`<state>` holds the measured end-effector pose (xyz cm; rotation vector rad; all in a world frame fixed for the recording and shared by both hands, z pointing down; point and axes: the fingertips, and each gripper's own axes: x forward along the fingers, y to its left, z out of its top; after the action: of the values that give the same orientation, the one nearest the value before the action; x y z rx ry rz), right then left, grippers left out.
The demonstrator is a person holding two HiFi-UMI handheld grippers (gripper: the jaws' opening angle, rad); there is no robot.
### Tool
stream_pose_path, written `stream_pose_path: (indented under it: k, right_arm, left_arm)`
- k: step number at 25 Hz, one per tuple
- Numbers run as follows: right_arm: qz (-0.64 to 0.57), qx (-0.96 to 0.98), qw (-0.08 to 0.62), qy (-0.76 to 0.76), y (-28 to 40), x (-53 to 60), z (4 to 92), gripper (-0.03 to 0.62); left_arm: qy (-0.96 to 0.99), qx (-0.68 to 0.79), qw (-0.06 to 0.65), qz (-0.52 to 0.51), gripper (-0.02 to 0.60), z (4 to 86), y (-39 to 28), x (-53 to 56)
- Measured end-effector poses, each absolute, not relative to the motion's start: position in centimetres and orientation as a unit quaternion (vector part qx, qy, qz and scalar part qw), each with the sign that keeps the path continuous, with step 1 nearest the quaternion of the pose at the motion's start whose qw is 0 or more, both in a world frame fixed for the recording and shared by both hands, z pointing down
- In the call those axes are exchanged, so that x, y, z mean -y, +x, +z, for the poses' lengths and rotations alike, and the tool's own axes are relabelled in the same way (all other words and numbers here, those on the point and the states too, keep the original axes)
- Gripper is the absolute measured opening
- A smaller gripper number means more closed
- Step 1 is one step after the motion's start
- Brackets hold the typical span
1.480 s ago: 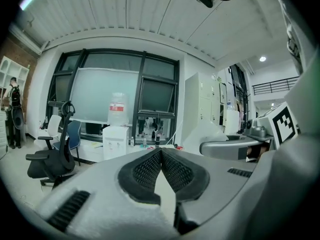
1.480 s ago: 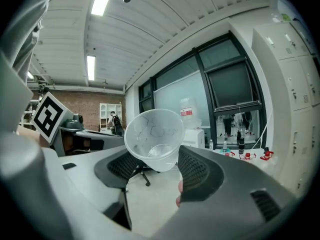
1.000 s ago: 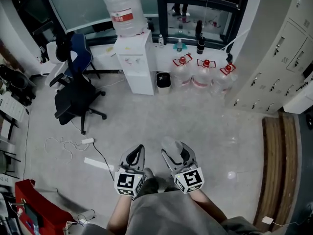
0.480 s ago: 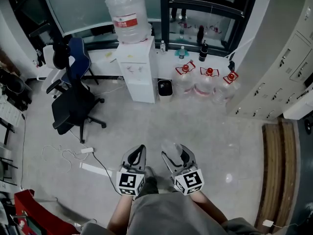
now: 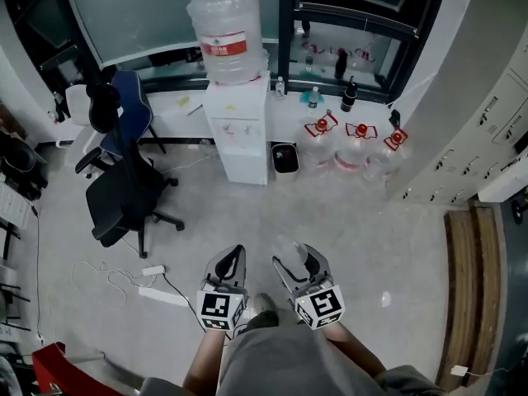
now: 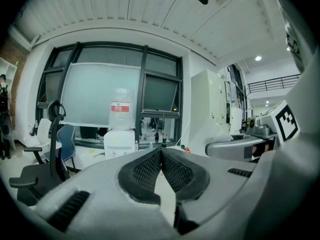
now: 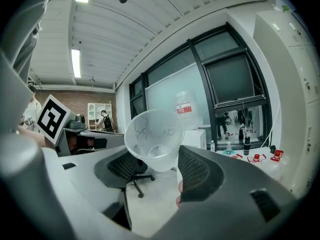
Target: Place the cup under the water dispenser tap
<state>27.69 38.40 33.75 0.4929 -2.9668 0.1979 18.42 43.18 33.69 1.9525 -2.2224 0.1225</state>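
Clear plastic cup [image 7: 152, 139]: the right gripper view alone shows it in detail. The rim tips toward the camera and the lower body is clamped btwn the two black mesh pads [image 7: 194, 170] of the right hand-held gripper [image 7: 157, 165]. Jaws stand wide, gripping the cup.

Head view shows the same cup [image 5: 288, 249] only as a pale shape at the tip of the right hand-held gripper [image 5: 297, 258]. It adds the layout: grey floor [image 5: 330, 213] lies btwn the person and the white water dispenser [image 5: 239, 139], w/ a large bottle [image 5: 227, 31] on top. Cup is well apart from the dispenser, held above the floor. Black office chair [image 5: 124, 188] stands left of the dispenser; three spare bottles [image 5: 355, 151] w/ red caps stand on its right.

Left gripper view settles what the head view leaves unclear: the left hand-held gripper [image 6: 161, 154] has its jaws together at the tips, nothing btwn them. In the head view the left hand-held gripper [image 5: 235, 252] sits just beside the right one. Dispenser [image 6: 117, 141] shows ahead in this view, left of ctr.
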Motion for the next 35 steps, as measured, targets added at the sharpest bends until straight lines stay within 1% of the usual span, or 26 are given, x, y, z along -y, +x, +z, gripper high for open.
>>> stream_pose_path:
  k: [8, 18, 27, 35]
  right_arm:
    - [0.063, 0.979, 0.076, 0.176, 23.7, -38.5, 34.1, 0.252]
    - [0.072, 0.98, 0.083, 0.164, 20.9, -37.8, 35.2, 0.252]
    - [0.072, 0.985, 0.075, 0.141, 15.1, -33.3, 35.5, 0.252]
    - [0.074, 0.987, 0.071, 0.126, 9.8, -27.5, 35.2, 0.252]
  left_arm:
    - [0.662, 0.741, 0.1, 0.036, 0.011, 34.4, 14.0, -43.6]
    - [0.655, 0.746, 0.113, 0.028, 0.011, 35.6, 11.4, -43.0]
    - [0.64, 0.759, 0.116, 0.034, 0.011, 36.2, 6.4, -39.4]
    - [0.632, 0.765, 0.113, 0.044, 0.011, 35.5, 1.8, -33.9]
